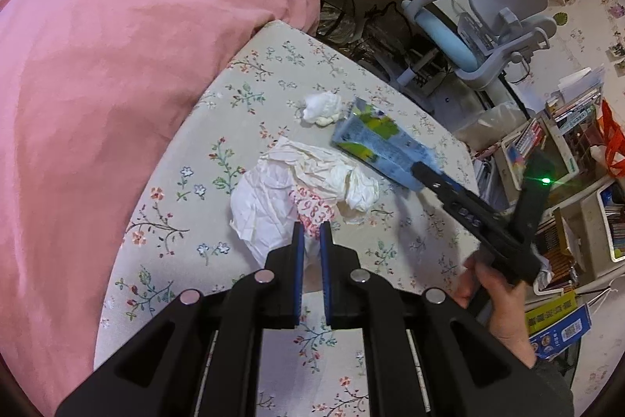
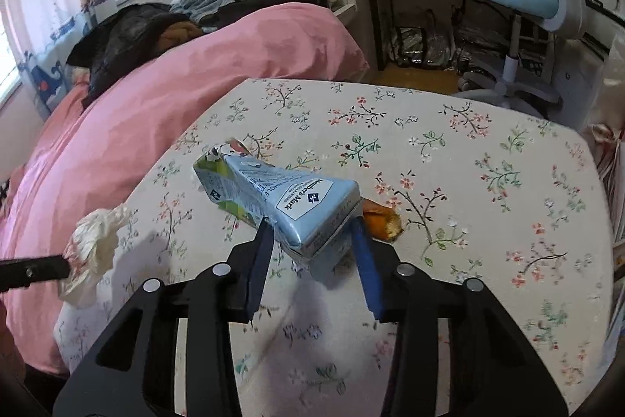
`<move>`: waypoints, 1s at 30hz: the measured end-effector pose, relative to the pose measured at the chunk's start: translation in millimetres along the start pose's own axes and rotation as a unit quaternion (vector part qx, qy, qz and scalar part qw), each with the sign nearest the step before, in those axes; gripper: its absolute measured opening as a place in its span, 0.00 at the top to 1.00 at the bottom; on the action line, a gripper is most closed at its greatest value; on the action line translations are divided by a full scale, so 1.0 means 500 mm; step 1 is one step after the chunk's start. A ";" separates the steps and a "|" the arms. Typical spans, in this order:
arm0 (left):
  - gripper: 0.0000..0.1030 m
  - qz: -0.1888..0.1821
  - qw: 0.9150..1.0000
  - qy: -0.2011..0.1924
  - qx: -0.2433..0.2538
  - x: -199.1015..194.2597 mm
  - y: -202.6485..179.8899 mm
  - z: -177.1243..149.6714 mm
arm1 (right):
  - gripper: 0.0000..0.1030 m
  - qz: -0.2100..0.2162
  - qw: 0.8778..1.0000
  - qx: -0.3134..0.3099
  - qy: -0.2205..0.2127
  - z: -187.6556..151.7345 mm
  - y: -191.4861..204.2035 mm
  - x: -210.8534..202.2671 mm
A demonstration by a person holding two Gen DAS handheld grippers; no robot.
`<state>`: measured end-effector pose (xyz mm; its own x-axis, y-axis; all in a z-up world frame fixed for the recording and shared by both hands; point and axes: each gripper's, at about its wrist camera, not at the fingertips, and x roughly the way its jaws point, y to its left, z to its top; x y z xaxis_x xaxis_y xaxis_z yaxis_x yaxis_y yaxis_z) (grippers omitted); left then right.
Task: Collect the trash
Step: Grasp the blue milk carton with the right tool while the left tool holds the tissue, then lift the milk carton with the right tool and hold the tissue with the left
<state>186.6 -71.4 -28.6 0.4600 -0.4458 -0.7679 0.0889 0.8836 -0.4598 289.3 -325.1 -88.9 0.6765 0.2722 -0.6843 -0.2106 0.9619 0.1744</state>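
The milk carton (image 2: pixel 273 202), lying mid-bed near the pink duvet's (image 2: pixel 156 104) edge, is gripped at its near end by the right tongs (image 2: pixel 312 241), its long axis running straight ahead, while crumpled paper (image 1: pixel 297 198) is pinched in the closed left tongs (image 1: pixel 311 237).

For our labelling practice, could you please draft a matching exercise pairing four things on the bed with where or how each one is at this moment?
Things:
1. blue milk carton
2. crumpled printed paper
3. small white tissue ball
4. orange peel

States:
A. lies loose on the flowered sheet, beyond the paper
B. between the fingers of the right gripper
C. pinched by the left gripper
D. on the sheet, just behind the carton's base

Pairs: 1-B, 2-C, 3-A, 4-D
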 end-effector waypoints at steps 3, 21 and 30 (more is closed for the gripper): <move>0.92 -0.001 1.000 -0.002 -0.007 -0.004 0.002 -0.003 | 0.43 -0.021 1.000 -0.020 -0.004 0.010 0.006 -0.012; 0.92 0.005 1.000 0.002 0.015 0.010 -0.013 0.007 | 0.54 -0.023 0.985 -0.157 0.066 0.008 0.079 0.068; 0.92 0.002 0.999 0.019 0.026 0.018 -0.014 -0.017 | 0.54 -0.078 0.983 -0.128 0.106 -0.097 0.050 -0.073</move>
<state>182.6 -82.7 -36.3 0.4270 -0.4464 -0.7864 0.1332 0.8912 -0.4335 225.3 -312.5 -93.7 0.5578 0.0835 -0.8257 -0.3053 0.9458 -0.1107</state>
